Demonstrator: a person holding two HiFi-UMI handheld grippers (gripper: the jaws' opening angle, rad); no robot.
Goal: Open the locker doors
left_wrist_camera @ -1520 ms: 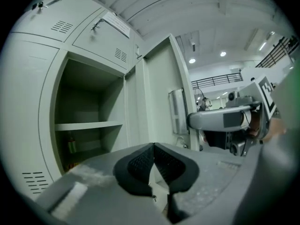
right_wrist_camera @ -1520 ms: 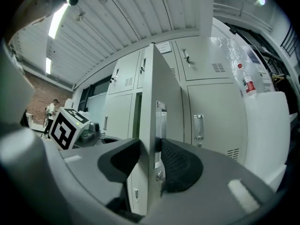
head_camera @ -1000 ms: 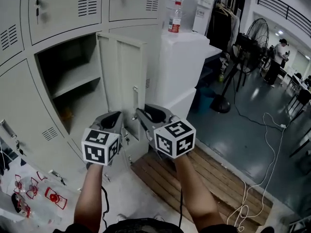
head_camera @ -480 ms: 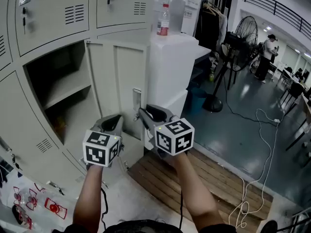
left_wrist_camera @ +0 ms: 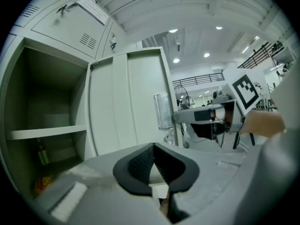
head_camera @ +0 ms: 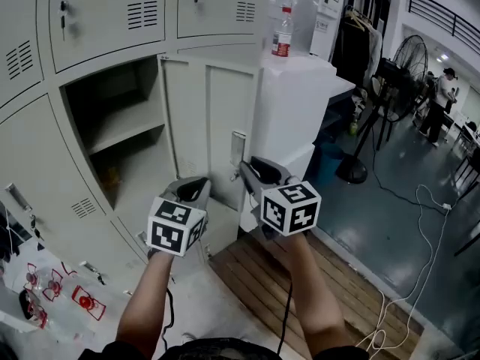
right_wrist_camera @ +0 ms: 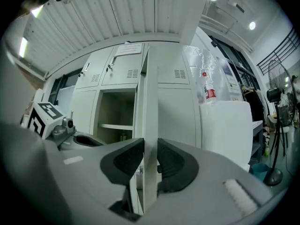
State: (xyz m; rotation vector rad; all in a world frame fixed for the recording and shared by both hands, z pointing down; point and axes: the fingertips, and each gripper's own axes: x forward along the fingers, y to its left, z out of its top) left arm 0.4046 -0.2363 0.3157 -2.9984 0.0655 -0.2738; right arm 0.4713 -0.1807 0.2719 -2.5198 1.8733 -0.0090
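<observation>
The grey locker door [head_camera: 210, 122] stands swung out from its open compartment [head_camera: 112, 137], which has a shelf inside. My right gripper [head_camera: 251, 172] is shut on the door's free edge. In the right gripper view the door edge [right_wrist_camera: 151, 102] runs straight up between the pads of that gripper [right_wrist_camera: 150, 146], which press on it from both sides. My left gripper [head_camera: 193, 190] hovers just left of it, in front of the compartment's lower part. The left gripper [left_wrist_camera: 153, 146] is shut with nothing in it and faces the door's inner side [left_wrist_camera: 126, 102].
Shut locker doors [head_camera: 112, 13] are above and to the left. A white cabinet [head_camera: 300, 103] with a bottle [head_camera: 282, 32] on top stands right behind the open door. A wooden pallet [head_camera: 255, 276] lies below. A fan [head_camera: 401, 66], cables [head_camera: 420, 201] and a person [head_camera: 442, 88] are far right.
The right gripper has moved sideways with the door edge in it, and the door stands a little wider. The left gripper has drifted slightly along with it.
</observation>
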